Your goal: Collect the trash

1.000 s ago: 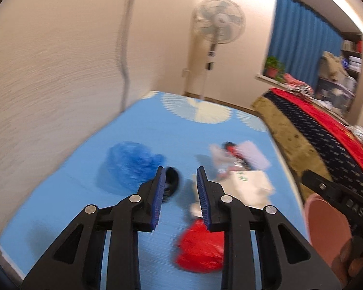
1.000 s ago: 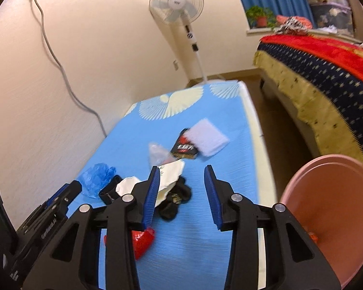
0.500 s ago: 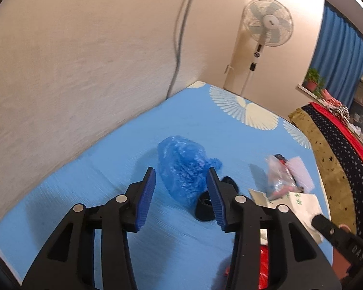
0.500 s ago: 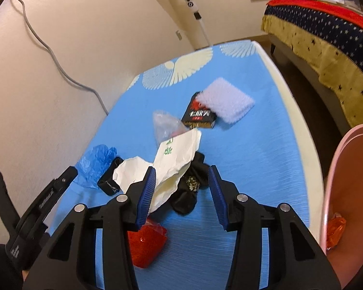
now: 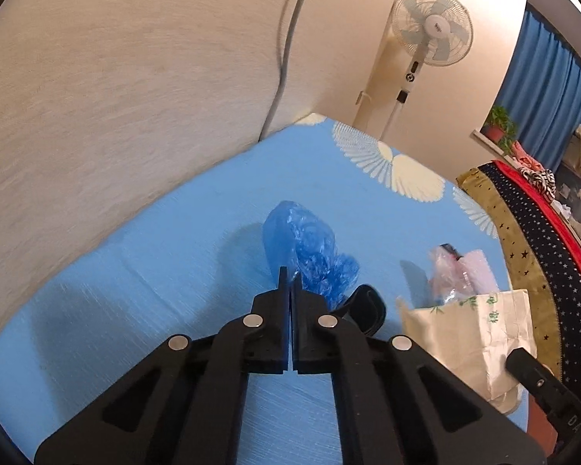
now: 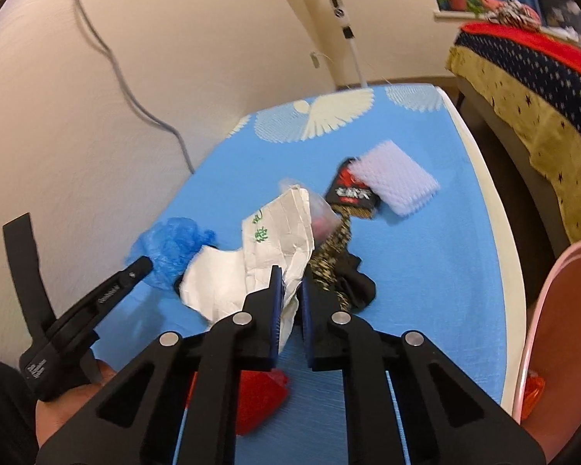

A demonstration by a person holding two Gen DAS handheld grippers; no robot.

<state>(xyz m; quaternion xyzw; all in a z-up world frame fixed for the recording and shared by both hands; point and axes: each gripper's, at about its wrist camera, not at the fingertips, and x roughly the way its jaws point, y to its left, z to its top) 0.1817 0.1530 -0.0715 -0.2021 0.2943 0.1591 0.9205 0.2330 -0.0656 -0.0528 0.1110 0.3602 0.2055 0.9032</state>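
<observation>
Already both pinches look thin: the left gripper [image 5: 289,277], jaws just closed, nips only an edge of the crumpled blue plastic bag [image 5: 308,250], so thin film could slip. The right gripper [image 6: 288,277], narrowed, clamps the creased white paper bag [image 6: 279,232]. Both lie on the blue patterned mat [image 6: 426,271], pink plastic basin [image 6: 561,321] beside.

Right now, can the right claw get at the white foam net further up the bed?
Probably not yet. The right claw is shut on the white paper bag, so it's occupied. The foam net lies uncovered beyond it, partly over a black packet.
</observation>
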